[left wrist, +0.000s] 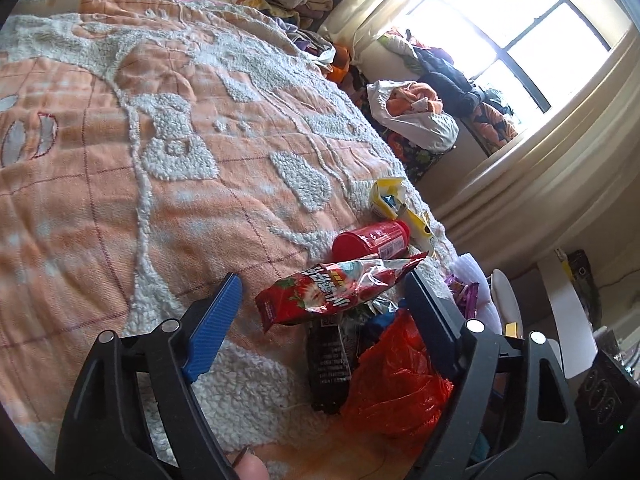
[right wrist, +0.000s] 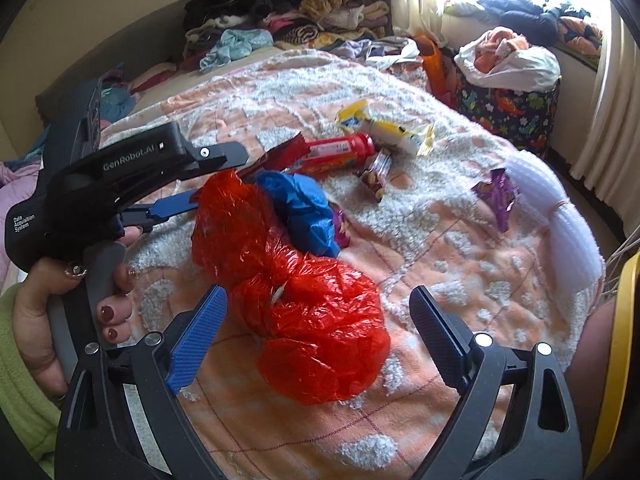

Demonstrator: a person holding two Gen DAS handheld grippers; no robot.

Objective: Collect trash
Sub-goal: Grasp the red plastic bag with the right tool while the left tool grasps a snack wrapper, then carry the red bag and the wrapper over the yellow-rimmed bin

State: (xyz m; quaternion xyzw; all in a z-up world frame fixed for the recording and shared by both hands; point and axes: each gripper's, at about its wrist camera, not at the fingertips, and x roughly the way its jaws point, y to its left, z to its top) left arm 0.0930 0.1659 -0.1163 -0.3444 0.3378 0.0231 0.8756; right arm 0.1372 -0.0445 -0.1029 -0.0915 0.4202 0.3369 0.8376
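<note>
Red plastic bag (right wrist: 316,320) lower centre on bed: light, crinkly, slippery; pinch bunched neck. Both grippers' jaws released, empty.

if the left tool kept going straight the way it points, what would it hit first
Most likely the red strawberry wrapper, which lies between the open fingers of the left tool, just ahead. The red bag sits lower and nearer its right finger, so depth is unclear and it might brush that first.
</note>
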